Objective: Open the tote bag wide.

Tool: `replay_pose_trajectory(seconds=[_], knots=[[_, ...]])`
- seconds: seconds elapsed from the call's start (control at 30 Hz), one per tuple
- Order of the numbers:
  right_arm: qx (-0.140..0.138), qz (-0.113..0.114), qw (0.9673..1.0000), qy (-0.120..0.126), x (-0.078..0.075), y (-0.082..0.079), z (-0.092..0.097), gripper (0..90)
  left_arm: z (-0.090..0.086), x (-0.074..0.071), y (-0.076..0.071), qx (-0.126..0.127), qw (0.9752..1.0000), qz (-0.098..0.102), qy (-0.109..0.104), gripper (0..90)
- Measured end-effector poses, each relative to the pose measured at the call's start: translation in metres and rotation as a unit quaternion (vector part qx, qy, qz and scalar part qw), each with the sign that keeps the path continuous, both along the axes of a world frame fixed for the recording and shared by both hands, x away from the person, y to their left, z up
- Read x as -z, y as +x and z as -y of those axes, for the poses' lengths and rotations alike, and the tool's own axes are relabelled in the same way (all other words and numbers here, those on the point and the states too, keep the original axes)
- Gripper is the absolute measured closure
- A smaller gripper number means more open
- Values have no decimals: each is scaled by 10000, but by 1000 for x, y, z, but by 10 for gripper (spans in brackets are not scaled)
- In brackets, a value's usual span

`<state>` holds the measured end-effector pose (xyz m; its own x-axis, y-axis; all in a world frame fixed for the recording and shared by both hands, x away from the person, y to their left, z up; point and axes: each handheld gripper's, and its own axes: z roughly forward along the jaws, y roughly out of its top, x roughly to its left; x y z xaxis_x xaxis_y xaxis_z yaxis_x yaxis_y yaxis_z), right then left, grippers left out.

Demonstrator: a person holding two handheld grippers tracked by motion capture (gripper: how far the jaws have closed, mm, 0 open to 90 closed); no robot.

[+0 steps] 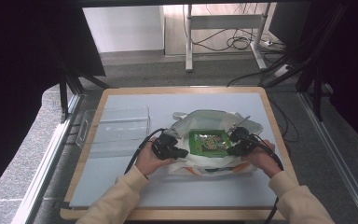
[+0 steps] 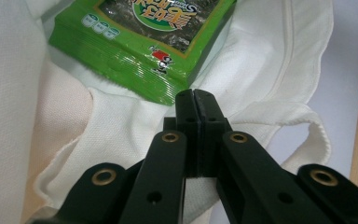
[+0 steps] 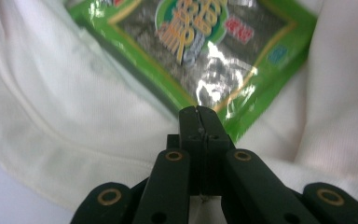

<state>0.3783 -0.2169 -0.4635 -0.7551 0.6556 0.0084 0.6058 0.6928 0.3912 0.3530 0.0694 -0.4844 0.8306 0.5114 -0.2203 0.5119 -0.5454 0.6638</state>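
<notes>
In the high view the green packet [image 1: 209, 142] lies on the white bag [image 1: 205, 122] at centre frame, the left gripper [image 1: 182, 152] at its left edge, the right gripper [image 1: 230, 150] at its right. Bare mat [image 1: 168, 186] spreads below, and a clear tray [image 1: 116, 128] sits left of the bag. Each gripper view shows jaws pressed together, empty, tips near a packet [image 2: 144, 42] corner [image 3: 205, 51].
</notes>
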Motion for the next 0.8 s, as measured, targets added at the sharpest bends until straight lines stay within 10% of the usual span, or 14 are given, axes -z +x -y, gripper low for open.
replay_pose_trajectory(seconds=[0.8], knots=[[26, 179, 9996, 232, 7, -12, 11, 893, 0, 0, 0, -13, 10000, -7, 9, 898]])
